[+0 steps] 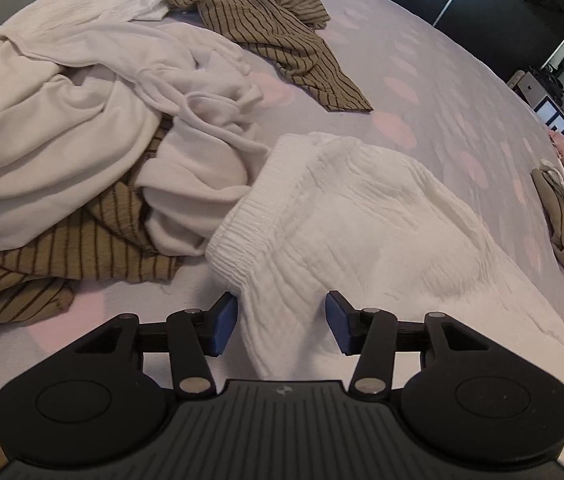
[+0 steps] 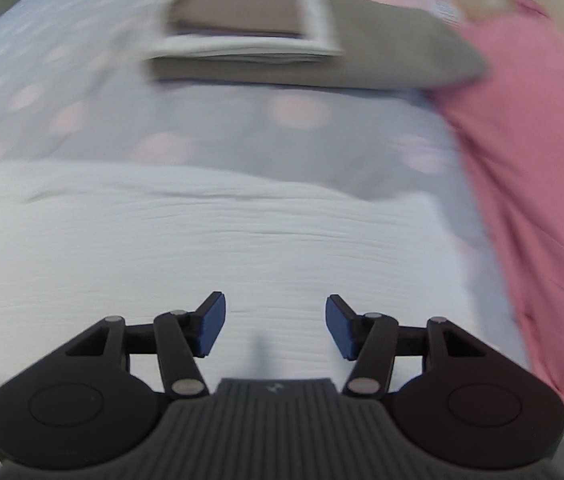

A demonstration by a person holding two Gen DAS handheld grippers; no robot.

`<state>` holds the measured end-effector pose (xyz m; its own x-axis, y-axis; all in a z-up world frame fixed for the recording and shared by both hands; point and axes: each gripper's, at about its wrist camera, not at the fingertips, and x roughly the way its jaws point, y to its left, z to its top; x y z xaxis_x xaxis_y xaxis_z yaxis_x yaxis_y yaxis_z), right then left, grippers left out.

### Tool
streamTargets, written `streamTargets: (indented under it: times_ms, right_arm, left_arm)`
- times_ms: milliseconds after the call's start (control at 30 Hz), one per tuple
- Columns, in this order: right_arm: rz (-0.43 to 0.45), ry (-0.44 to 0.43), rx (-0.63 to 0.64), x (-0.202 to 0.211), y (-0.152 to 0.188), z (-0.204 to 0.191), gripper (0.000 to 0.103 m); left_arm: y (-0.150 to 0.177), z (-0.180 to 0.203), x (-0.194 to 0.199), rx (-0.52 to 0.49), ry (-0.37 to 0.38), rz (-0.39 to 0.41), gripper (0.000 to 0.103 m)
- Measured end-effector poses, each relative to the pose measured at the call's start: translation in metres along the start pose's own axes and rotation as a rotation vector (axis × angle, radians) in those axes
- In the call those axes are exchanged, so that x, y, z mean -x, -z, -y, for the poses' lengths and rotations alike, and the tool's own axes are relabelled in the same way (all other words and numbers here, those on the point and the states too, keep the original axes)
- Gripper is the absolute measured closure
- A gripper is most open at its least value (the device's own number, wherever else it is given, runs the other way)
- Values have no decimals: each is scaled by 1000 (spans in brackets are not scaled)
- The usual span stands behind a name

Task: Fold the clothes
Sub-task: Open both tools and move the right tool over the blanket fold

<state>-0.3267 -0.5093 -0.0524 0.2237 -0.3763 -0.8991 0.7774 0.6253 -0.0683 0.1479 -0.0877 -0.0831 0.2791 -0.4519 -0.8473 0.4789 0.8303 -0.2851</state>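
The white crinkled garment (image 1: pixel 346 216) lies spread on the bed (image 1: pixel 434 80), just beside the heap of unfolded clothes (image 1: pixel 82 128) — white and olive-striped pieces — with its ribbed elastic waistband (image 1: pixel 250 216) on the side toward that heap. A folded stack (image 2: pixel 242 28) sits well apart from the garment, farther up the bed, next to a pink cloth (image 2: pixel 530 152).

The left tongs (image 1: pixel 281 326) stand partly open, a ridge of the white fabric rising between the pads but not pinched. The right tongs (image 2: pixel 275 326) are open too, holding nothing, over the garment's flat middle; that view is blurred.

The cloth looks light, limp and gauzy — it should drape and wrinkle rather than hold a crease, and thin layers may slip from a shallow pinch. The waistband is likely the firmest hold: thicker, gathered, less stretchy across a grip. Corners of the hem would suit the other hand.
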Motion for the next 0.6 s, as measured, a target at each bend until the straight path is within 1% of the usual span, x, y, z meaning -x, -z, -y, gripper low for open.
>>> streamTargets:
  times_ms: [33,100,133,200,233,300,367,433,500,600]
  right_arm:
    - [-3,-26,31,-2,-1,-15,44]
    - [-12,-79,84,-7,2,-42,43]
    - [-20,-104,110,-10,3,-56,41]
    - [-35,-137,155,-16,9,-78,37]
    - [-43,-151,176,-20,12,-89,37]
    - [-63,-177,211,-26,18,-109,37]
    - [-80,-206,235,-29,23,-125,37]
    - [-88,-231,247,-30,25,-137,37]
    - [-91,-248,256,-29,26,-146,37]
    - [-88,-275,252,-25,22,-157,37]
  left_arm:
    - [0,2,-1,-14,3,1,68]
    - [0,6,-1,-41,11,5,77]
    - [1,8,1,-52,13,20,85]
    - [1,14,10,-91,14,68,92]
    - [1,18,15,-113,12,93,93]
    - [3,33,28,-196,-1,156,95]
    - [6,52,42,-284,9,222,96]
    - [9,72,54,-354,31,270,97]
    - [15,95,62,-427,60,299,97]
    - [29,130,68,-541,115,315,97]
